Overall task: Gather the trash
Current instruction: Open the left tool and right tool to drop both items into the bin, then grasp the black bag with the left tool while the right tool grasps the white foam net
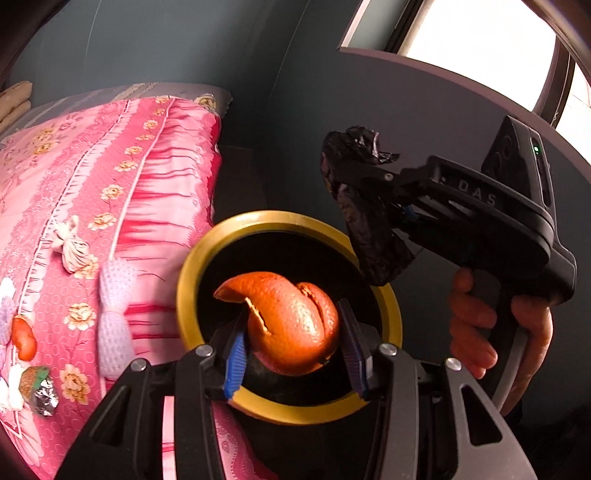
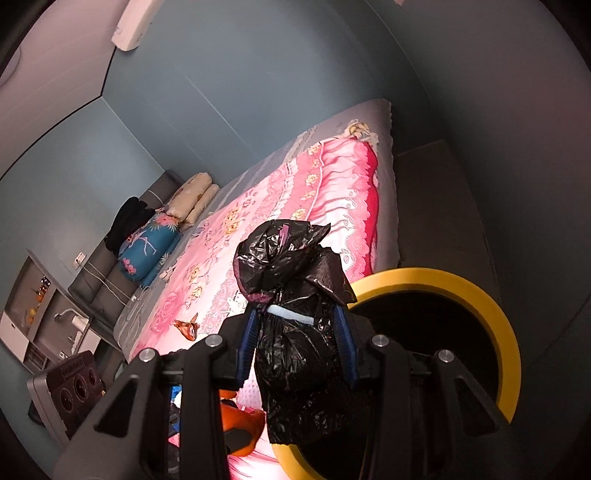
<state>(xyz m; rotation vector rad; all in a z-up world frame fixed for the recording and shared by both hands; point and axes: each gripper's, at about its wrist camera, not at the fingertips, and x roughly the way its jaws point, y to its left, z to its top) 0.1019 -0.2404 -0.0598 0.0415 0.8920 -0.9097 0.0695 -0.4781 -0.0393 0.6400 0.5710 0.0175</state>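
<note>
Bedroom backdrop: a bed under a pink cover, grey-blue walls, a bright window.

A pink floral bedspread (image 2: 280,206) covers the bed, with cream rolled pillows (image 2: 194,197) and a blue flowered bolster (image 2: 149,245) stacked at its head, dark clothing (image 2: 127,221) heaped beside them (against the grey headboard). A white air conditioner (image 2: 131,24) hangs high on the wall (image 2: 229,81). Open shelves (image 2: 40,306) stand in the far corner, and a window (image 1: 476,40) glows white in the left wrist view.
</note>
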